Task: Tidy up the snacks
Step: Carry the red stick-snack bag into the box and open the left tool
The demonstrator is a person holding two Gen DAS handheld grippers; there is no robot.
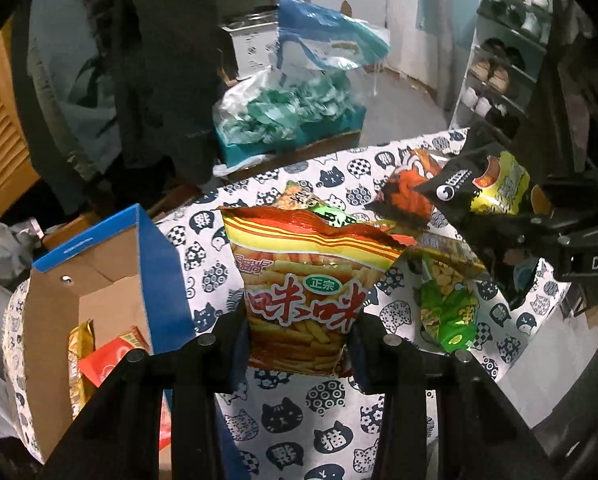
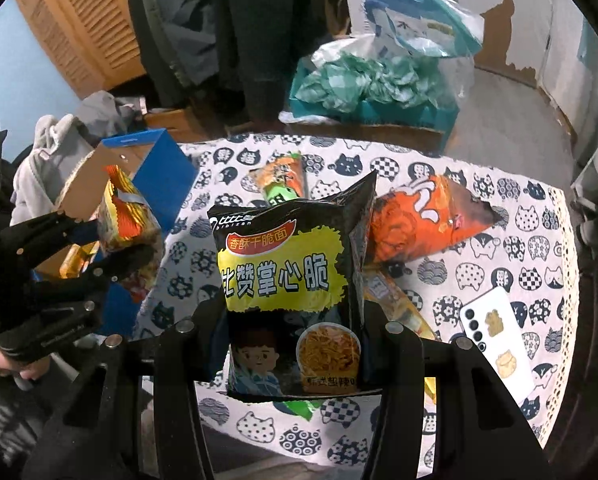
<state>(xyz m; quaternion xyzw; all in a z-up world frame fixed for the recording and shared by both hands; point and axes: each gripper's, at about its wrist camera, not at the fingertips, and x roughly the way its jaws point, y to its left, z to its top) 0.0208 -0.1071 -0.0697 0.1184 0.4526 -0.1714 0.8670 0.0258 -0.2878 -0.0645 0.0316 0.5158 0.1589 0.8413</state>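
My left gripper [image 1: 299, 336] is shut on a red and yellow bag of stick snacks [image 1: 303, 280], held upright above the cat-print tablecloth [image 1: 283, 412]. My right gripper [image 2: 293, 320] is shut on a black and yellow noodle snack bag [image 2: 287, 276], also lifted off the table. Each view shows the other hand's load: the black bag [image 1: 479, 188] in the right gripper [image 1: 515, 216], and the red and yellow bag [image 2: 127, 216] in the left gripper [image 2: 111, 240]. An open cardboard box with blue sides [image 1: 111, 280] stands at the table's left with snack packs inside.
An orange bag [image 2: 419, 224], a green and orange bag [image 2: 283, 180] and a green bag [image 1: 447, 308] lie on the cloth. A white phone [image 2: 495, 340] rests near the right edge. Behind the table are a teal crate with plastic bags [image 2: 371, 80], dark hanging clothes and a shoe rack [image 1: 499, 72].
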